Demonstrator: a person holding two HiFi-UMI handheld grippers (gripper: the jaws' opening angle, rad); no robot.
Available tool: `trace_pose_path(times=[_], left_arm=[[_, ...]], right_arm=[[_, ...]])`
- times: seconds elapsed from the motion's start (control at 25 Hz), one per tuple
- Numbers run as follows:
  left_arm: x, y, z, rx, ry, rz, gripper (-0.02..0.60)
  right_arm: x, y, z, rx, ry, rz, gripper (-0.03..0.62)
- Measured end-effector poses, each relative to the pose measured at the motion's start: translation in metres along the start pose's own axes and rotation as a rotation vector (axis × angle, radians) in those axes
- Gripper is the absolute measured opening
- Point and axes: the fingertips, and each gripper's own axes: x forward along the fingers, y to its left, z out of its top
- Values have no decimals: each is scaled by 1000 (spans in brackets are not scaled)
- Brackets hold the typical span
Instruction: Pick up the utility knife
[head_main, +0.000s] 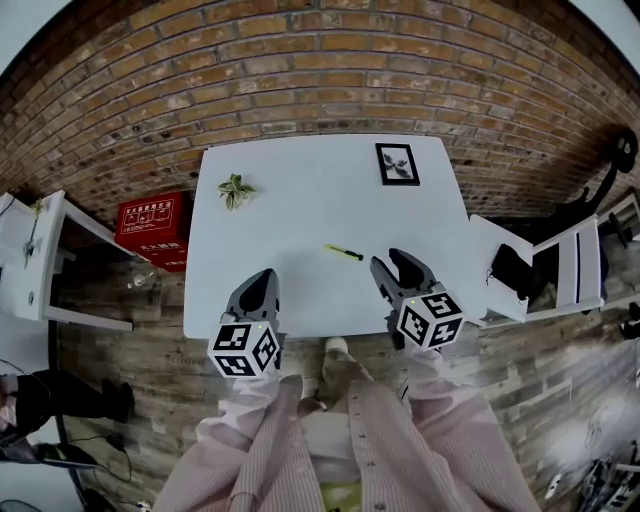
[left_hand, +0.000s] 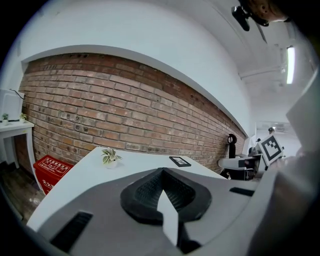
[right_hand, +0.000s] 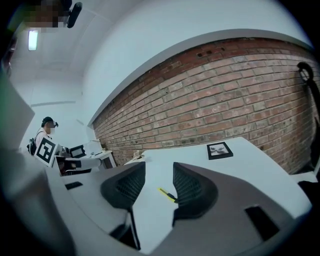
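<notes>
Plenty of room here: the white table (head_main: 300, 215) is mostly bare. The utility knife (head_main: 344, 252) lies alone mid-table with open surface on every side and nothing touching it. The right gripper (head_main: 392, 263) hovers at the near edge, jaws apart, and only bare tabletop lies between it and the knife. The left gripper (head_main: 268, 278), jaws together, sits well off to the side. Clutter is far back: a small plant (head_main: 236, 189) back left, a picture frame (head_main: 397, 164) lying flat back right. A brick wall (head_main: 300, 60) closes the far side, and a white chair (head_main: 560, 265) crowds the right edge.
</notes>
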Motion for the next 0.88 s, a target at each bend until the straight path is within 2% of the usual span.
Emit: trace_pose_path(times=[0.4, 0.88], left_arm=[[47, 6, -21, -54, 82, 26, -8], [63, 22, -51, -88, 187, 66, -9]], right_arm=[[51, -15, -26, -70, 186, 138, 175], [98, -12, -64, -203, 394, 272, 175]])
